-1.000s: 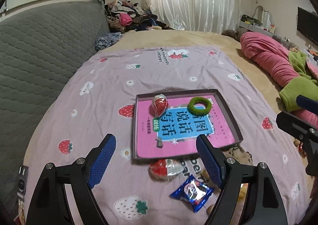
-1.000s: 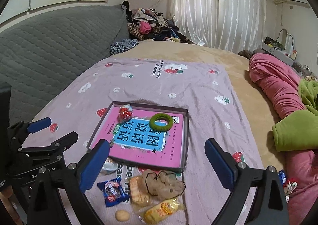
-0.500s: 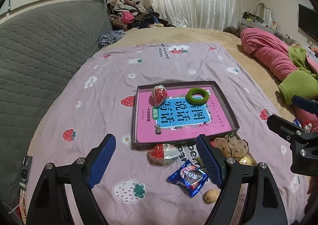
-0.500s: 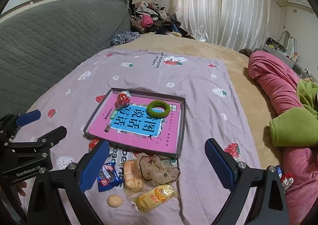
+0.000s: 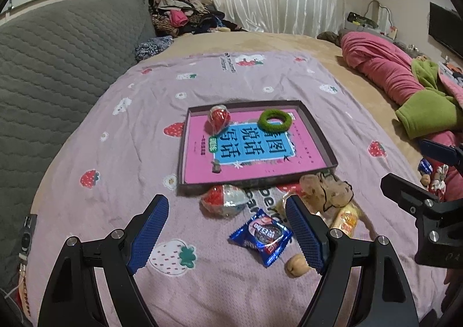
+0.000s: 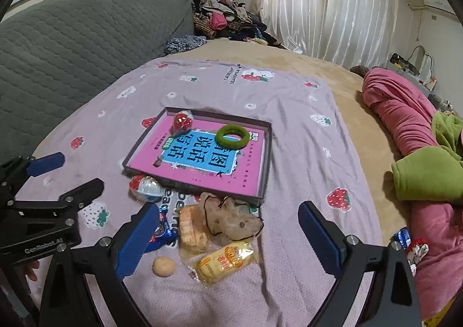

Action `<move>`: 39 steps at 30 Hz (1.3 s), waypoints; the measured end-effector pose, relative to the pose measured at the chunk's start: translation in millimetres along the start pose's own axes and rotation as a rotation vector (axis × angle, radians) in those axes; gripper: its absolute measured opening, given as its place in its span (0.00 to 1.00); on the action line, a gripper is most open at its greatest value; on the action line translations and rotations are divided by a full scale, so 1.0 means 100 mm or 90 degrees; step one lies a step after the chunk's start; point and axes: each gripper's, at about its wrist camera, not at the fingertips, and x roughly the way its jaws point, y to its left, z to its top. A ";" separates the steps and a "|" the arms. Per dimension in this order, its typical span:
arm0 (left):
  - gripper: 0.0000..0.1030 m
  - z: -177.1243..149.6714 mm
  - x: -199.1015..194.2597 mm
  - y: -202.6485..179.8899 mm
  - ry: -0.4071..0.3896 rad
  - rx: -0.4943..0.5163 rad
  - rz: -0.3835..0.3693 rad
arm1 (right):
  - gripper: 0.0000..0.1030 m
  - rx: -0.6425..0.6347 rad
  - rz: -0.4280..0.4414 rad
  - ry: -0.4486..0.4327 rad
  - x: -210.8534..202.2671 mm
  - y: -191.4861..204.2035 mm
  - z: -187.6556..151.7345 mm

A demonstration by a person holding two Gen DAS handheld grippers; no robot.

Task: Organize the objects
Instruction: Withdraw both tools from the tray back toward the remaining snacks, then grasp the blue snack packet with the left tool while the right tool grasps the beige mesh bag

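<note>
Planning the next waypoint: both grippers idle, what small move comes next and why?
Probably lower the left hand-held gripper onto the blue snack packet: its jaws are open and empty, the packet lies loose on the blanket just ahead, outside the tray.

Each gripper, left gripper (image 5: 227, 233) and right gripper (image 6: 228, 236), has 2 black angular arms with silver screws, blue textured pads (image 5: 149, 230), and white "GenRobot.AI" lettering.
</note>
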 end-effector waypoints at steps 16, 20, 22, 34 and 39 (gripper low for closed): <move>0.81 -0.39 0.40 -0.03 0.037 0.004 -0.001 | 0.94 -0.007 -0.007 0.028 0.25 -0.01 -0.28; 0.81 -0.43 0.47 -0.05 0.043 0.007 -0.003 | 0.94 -0.008 -0.006 0.025 0.29 -0.02 -0.33; 0.81 -0.44 0.51 -0.06 0.049 0.007 -0.002 | 0.94 -0.010 -0.006 0.026 0.30 -0.02 -0.35; 0.81 -0.53 0.70 -0.14 0.069 0.009 -0.010 | 0.94 -0.027 -0.013 0.044 0.52 0.01 -0.43; 0.81 -0.54 0.81 -0.16 0.080 0.005 -0.017 | 0.94 -0.033 -0.017 0.051 0.63 0.01 -0.45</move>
